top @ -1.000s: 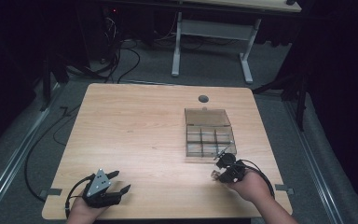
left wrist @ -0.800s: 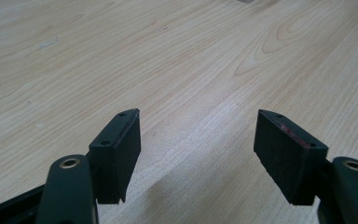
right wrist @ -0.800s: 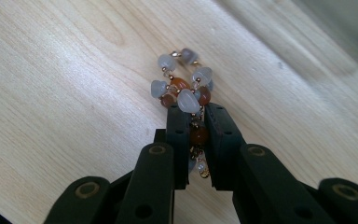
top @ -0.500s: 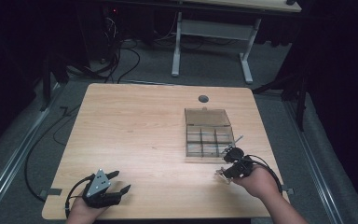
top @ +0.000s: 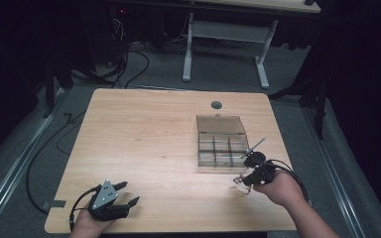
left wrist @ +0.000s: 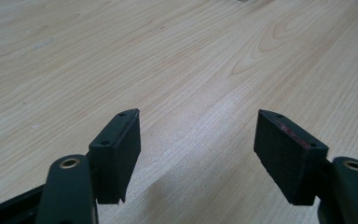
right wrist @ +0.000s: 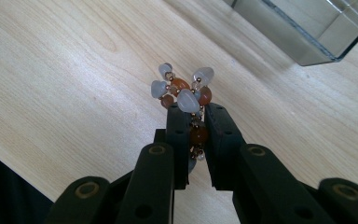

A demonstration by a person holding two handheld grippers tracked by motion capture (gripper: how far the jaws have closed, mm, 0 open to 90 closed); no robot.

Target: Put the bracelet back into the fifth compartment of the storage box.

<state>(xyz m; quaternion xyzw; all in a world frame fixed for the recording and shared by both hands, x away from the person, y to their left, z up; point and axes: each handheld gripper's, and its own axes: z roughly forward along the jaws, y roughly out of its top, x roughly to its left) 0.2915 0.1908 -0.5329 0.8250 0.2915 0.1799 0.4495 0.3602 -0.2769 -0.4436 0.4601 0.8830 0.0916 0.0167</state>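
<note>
The worktop (left wrist: 205, 60) is pale wood grain with a soft sheen. The box (right wrist: 307, 28) is clear glossy plastic. The beads (right wrist: 184, 91) look glassy, milky and amber.

Light falls on the counter (top: 149, 144) from overhead; the floor around it sinks into near-black at the frame edges. The high view is soft and grainy. In the left gripper view the wood grain is sharp, with a soft shadow between the jaws. In the right gripper view the clear box (right wrist: 307, 28) blurs at upper right.
</note>
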